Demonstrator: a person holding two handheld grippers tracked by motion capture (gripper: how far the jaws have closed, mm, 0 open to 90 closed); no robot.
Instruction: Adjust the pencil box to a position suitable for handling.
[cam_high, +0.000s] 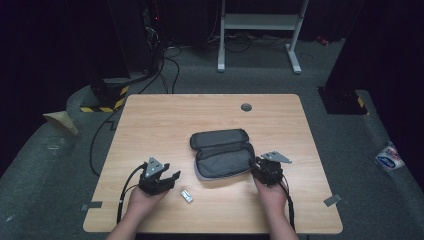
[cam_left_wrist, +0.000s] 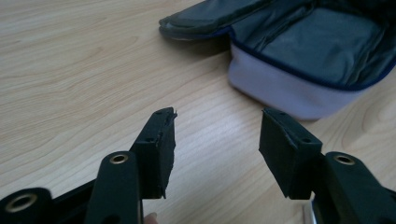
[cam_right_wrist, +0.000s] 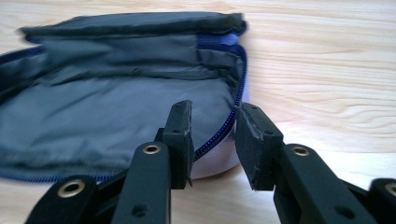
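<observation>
At a wooden table (cam_high: 150, 120) in a dim room, a person works two hand-held tongs around an open grey pencil pouch (cam_high: 222, 155), which lies just right of the table's middle with its lid flap folded back toward the far side. On the left, the left tongs (cam_high: 170, 176) hang over bare wood near the front edge, jaws parted with nothing between them; the left gripper view shows the gap empty and the pouch's pale side wall further off. Just to their right, apart from the pouch, a small silver-white object (cam_high: 186, 196) lies flat on the wood; what it is cannot be made out. On the right, the right tongs (cam_high: 256, 167) sit at the pouch's near right corner, jaws narrowed on either side of the blue zip edge (cam_right_wrist: 219, 133), though whether the pads actually press it is not clear. The step in hand looks like steadying the pouch's rim while the other hand gets ready to fetch the small object. The next move would call for lowering the left tongs squarely over that flat piece and closing low, since it offers little height to pinch. The count: one pouch, one small object, two tongs
</observation>
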